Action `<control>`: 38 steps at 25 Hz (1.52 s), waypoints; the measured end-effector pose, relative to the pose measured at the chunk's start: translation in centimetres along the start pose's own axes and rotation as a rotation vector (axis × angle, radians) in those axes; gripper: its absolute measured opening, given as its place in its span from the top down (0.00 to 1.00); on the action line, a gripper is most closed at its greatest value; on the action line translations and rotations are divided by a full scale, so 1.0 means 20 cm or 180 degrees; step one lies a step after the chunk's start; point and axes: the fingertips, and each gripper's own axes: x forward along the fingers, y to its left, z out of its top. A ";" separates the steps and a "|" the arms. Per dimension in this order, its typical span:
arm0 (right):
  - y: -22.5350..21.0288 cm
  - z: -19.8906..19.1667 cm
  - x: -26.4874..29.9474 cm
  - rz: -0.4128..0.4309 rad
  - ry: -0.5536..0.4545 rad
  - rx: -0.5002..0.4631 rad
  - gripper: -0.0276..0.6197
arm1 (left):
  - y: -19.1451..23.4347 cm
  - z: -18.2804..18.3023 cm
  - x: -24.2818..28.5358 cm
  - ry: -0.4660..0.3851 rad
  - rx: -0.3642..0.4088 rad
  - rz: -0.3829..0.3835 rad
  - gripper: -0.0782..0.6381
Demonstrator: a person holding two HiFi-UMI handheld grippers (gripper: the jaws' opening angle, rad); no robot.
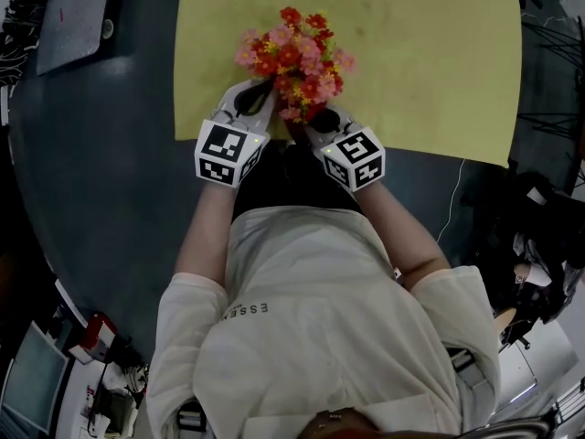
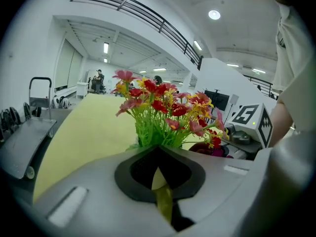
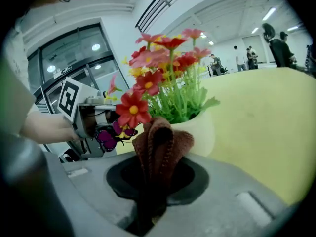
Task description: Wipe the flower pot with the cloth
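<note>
- The flower pot (image 3: pixel 201 131) was a smooth, cream-coloured vessel with a rounded wall. I saw it clearly only in the right gripper view.
- It held a dense bunch of artificial flowers (image 1: pixel 294 58) with red, pink and orange heads on thin, bright green plastic stems. A small purple butterfly ornament (image 3: pixel 109 136) sat low in the bunch.
- The pot stood upright on a flat yellow mat (image 1: pixel 430 62) near the mat's front edge. Its long axis was vertical, with the mouth and blooms pointing up. From the head view the blooms hid the pot entirely.
- The mat lay on a dark, matte, round table (image 1: pixel 110 172).
- The cloth (image 3: pixel 160 144) was brown terry with a looped nap. It was folded into a thick upright wad.
- My right gripper (image 3: pixel 155 168) had its jaws clamped on that wad. The free end stood up out of them, right in front of the pot's wall. I could not tell whether fabric and pot touched.
- My left gripper (image 2: pixel 159 173) had its jaws closed together, just in front of the stems on the pot's other side. A thin pale sliver showed in the seam between them, and I could not tell what it was.
- Both grippers had grey, smooth shells with black pads, and they flanked the pot closely.
</note>
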 end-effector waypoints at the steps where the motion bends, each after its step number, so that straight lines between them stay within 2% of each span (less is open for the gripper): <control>1: -0.03 0.00 -0.02 -0.0018 0.0002 -0.0008 0.86 | 0.00 0.00 0.00 -0.0019 -0.0002 0.0000 0.87; 5: -0.14 0.00 -0.09 -0.0107 -0.0004 -0.0023 0.86 | 0.01 0.00 0.00 -0.0078 -0.0041 0.0003 0.87; 12: -0.38 0.05 -0.20 -0.0407 -0.0041 -0.0100 0.86 | 0.01 0.01 0.00 -0.0219 0.0118 0.0110 0.87; 16: -0.56 0.21 -0.22 -0.0609 -0.0053 -0.0398 0.86 | 0.02 0.01 0.00 -0.0320 0.0018 0.0189 0.87; 18: -0.63 0.30 -0.18 -0.0624 -0.0054 -0.0538 0.86 | 0.02 0.01 0.00 -0.0298 0.0036 0.0230 0.87; 21: -0.68 0.42 -0.08 -0.0527 -0.0047 -0.0745 0.86 | 0.04 0.02 0.02 -0.0271 0.0087 0.0278 0.87; 25: -0.62 0.47 0.05 -0.0172 0.0019 -0.0975 0.86 | 0.06 0.03 0.03 -0.0275 0.0098 0.0276 0.87; 29: -0.58 0.38 0.10 0.0064 0.0135 -0.0957 0.86 | 0.06 0.03 0.03 -0.0317 0.0065 0.0278 0.87; 35: -0.53 0.32 0.02 0.0138 0.0147 -0.0783 0.87 | 0.07 0.04 0.02 -0.0397 0.0049 0.0301 0.87; 38: -0.50 0.28 -0.01 0.0135 0.0172 -0.0767 0.87 | 0.07 0.04 0.02 -0.0436 -0.0058 0.0302 0.87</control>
